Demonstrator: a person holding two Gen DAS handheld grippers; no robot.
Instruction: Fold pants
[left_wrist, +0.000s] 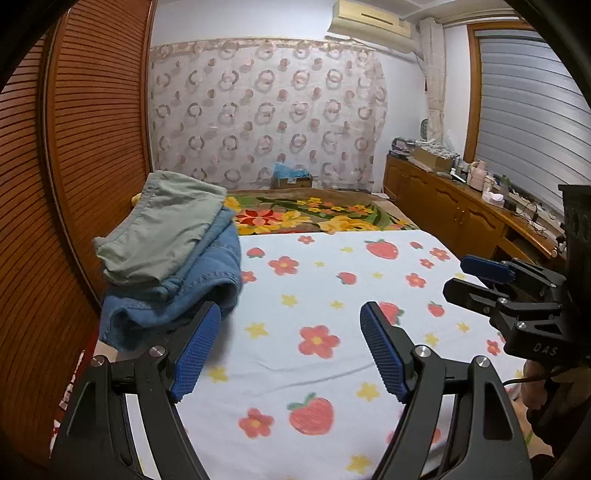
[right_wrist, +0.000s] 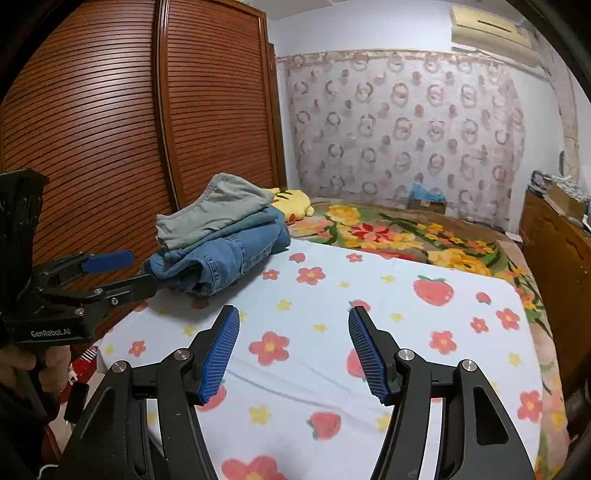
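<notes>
A stack of folded pants lies at the bed's left edge: grey-green pants (left_wrist: 159, 229) (right_wrist: 214, 212) on top of blue denim jeans (left_wrist: 192, 280) (right_wrist: 229, 258). My left gripper (left_wrist: 291, 317) is open and empty, its left fingertip just in front of the jeans; it also shows in the right wrist view (right_wrist: 122, 271). My right gripper (right_wrist: 293, 321) is open and empty above the strawberry sheet (right_wrist: 388, 314); it also shows in the left wrist view (left_wrist: 461, 277).
The light sheet (left_wrist: 332, 288) with strawberries and flowers covers the near bed. A floral blanket (left_wrist: 314, 216) lies beyond. A yellow plush (right_wrist: 293, 203) sits behind the stack. Wooden louvred wardrobe doors (right_wrist: 110, 129) stand left. A cluttered wooden cabinet (left_wrist: 461, 206) stands right.
</notes>
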